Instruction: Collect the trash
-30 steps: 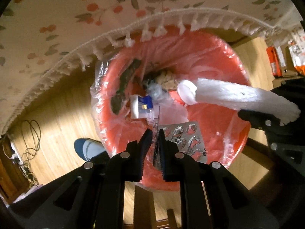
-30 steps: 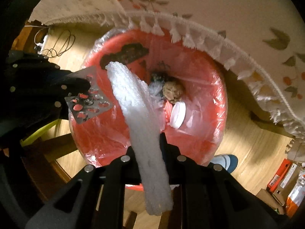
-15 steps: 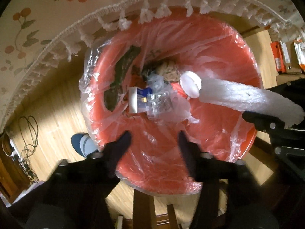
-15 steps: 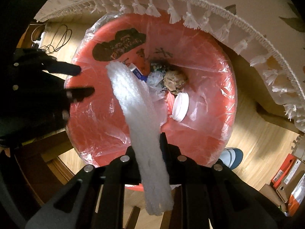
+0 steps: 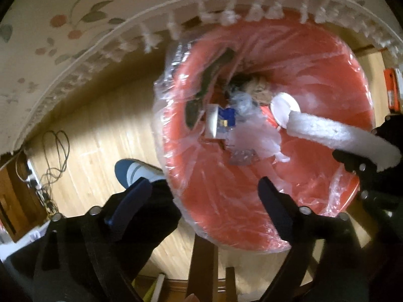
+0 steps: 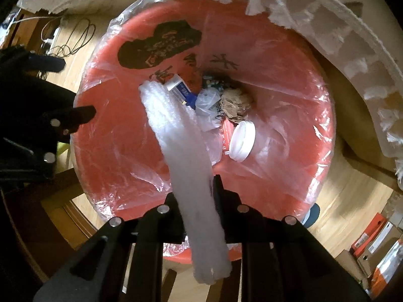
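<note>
Wooden floorboards and a fringed, flower-printed tablecloth [image 5: 75,25] frame a red bin [image 6: 289,58] lined with clear plastic, seen from above through both wrist cameras. In the right wrist view the right gripper [image 6: 196,188] has a long white foam strip [image 6: 181,146] between its jaws, which are beginning to open; one finger stands just clear of the strip's side, the other is hidden behind it, so whether the pads bear on the foam cannot be told. The strip's long axis runs from 6 o'clock, where its tail hangs below the fingers, up toward 11 o'clock, its far end already over the bin's mouth. A release here would probably send it straight down. The left gripper [image 5: 204,188], at 6 o'clock in its own view, is spreading wide with nothing between its fingers; a silvery blister pack [image 5: 243,156] lies against the liner just beyond them. Deeper in the bin sit a small blue-and-white box [image 6: 180,89], crumpled brown paper [image 6: 235,105], clear film and a white round lid [image 6: 241,141]. A blue-and-white shoe [image 5: 136,173] stands beside the bin at 8 o'clock.
</note>
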A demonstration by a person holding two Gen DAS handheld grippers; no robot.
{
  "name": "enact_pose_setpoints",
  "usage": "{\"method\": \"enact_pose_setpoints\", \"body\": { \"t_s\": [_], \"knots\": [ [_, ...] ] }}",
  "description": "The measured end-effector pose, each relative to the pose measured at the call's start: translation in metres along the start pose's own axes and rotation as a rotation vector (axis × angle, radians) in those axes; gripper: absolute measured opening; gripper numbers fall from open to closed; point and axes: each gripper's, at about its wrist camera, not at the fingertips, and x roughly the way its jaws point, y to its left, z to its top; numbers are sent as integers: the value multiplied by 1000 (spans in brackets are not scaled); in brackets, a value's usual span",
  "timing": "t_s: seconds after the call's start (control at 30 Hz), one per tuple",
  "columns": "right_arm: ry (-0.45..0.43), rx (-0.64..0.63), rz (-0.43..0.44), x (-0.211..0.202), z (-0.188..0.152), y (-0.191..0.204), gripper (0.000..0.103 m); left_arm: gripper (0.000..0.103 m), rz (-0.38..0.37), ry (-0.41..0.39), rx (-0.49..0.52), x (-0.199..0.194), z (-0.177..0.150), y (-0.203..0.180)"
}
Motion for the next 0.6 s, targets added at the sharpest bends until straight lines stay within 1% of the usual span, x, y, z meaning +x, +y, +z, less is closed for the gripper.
{"method": "enact_pose_setpoints", "body": {
  "t_s": [0.03, 0.1, 0.17, 0.23, 0.27, 0.3, 0.33, 0.37, 0.4, 0.43, 0.6],
  "knots": [
    [0, -3, 1, 1, 0, 0, 37, 93, 3, -2, -5, -1, 0, 2],
    [2, -10, -1, 3, 0, 2, 51, 93, 2, -3, -10, -2, 1, 3],
    [-2, -17, -11, 4, 0, 2, 54, 93, 4, -9, -13, -3, 2, 3],
    [-9, -19, -13, 3, -1, 4, 66, 93, 7, -12, -13, -5, 3, 3],
    [-16, -21, -19, 2, -1, 4, 69, 93, 9, -14, -13, -5, 3, 3],
    [-23, -21, -23, 1, -1, 4, 74, 95, 9, -16, -14, -7, 3, 3],
    [-30, -21, -25, -1, 0, 5, 83, 96, 9, -21, -16, -8, 3, 4],
    [-38, -21, -29, -2, 0, 4, 88, 96, 9, -25, -17, -10, 3, 4],
    [-51, -23, -38, -5, 0, 5, 95, 96, 5, -32, -20, -13, 3, 5],
    [-68, -24, -45, -9, 0, 5, 98, 96, -1, -39, -23, -15, 2, 6],
    [-117, -37, -89, -28, 0, 7, 98, 96, -30, -80, -47, -32, 0, 9]
  ]
}}
